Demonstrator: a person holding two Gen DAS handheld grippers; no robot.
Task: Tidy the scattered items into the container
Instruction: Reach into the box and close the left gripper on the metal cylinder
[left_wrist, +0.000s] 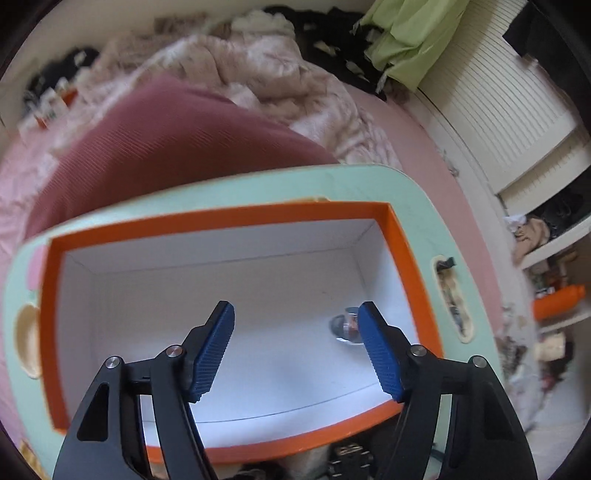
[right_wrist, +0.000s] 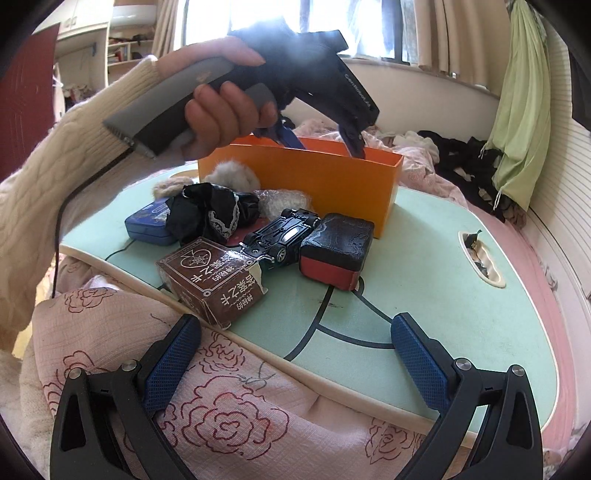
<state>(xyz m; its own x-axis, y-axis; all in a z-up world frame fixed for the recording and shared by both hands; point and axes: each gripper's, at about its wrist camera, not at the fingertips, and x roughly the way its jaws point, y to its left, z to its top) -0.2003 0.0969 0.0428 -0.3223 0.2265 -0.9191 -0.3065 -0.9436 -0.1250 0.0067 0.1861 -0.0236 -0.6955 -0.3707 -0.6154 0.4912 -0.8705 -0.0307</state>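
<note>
Mint table (left_wrist: 424, 206): orange box (left_wrist: 229, 218) holds one small shiny item (left_wrist: 345, 326); left gripper (left_wrist: 295, 350) parted, empty.

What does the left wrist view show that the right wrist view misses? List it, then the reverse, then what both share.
Only the left wrist view shows the orange box's white inside, with one small shiny item lying in it, and the left tongs open over it. Only the right wrist view shows the scattered pile: brown carton, toy car, black-and-red case, blue tin, black cloth. Both show the orange box on the green tabletop.
</note>
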